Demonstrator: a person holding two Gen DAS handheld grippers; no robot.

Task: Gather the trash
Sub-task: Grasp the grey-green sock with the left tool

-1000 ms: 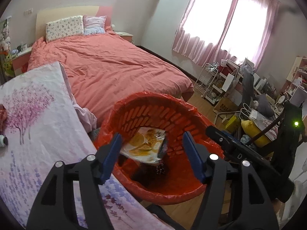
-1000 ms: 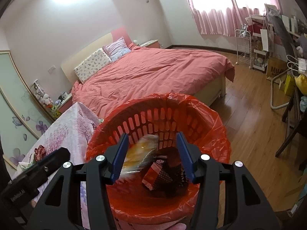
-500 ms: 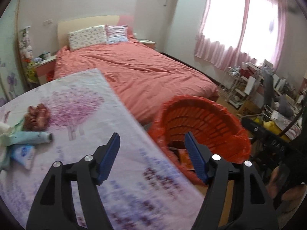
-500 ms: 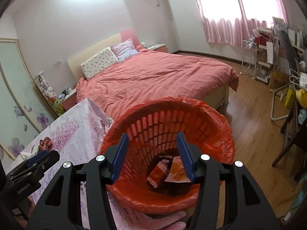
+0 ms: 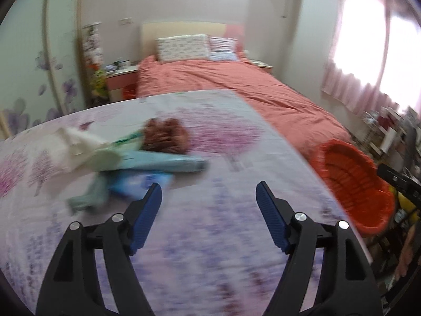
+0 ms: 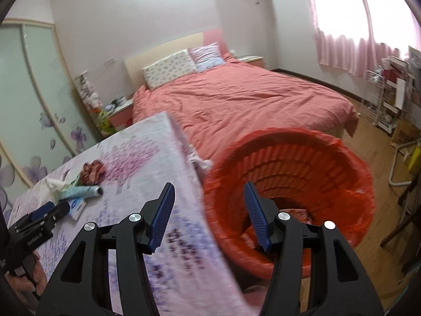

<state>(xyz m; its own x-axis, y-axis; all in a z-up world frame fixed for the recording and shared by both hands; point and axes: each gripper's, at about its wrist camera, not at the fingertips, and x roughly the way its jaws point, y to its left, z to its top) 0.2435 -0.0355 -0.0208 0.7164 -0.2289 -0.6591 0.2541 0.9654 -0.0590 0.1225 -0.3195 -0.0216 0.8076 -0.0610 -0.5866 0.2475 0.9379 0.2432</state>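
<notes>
Litter (image 5: 126, 158) on the flowered table (image 5: 210, 237) now fills the left view at ten o'clock, replacing the bin (image 5: 352, 181). Left gripper (image 5: 208, 200) tilts down, widening, empty. Right gripper (image 6: 209, 206) half-open, empty, bin at three o'clock.

Left tool (image 5: 206, 192) swung from bin (image 5: 352, 184) to table (image 5: 210, 237).

The left tongs (image 5: 208, 192) are angled downward over the counter (image 5: 210, 237), their jaws opening with nothing held between the blue pads (image 5: 147, 216). The right tongs (image 6: 209, 197) are tilted downward above the counter's right edge, jaws parted and empty. In the right wrist view, the left tongs (image 6: 50, 209) are seen at lower left, gripped by a hand (image 6: 34, 276).
</notes>
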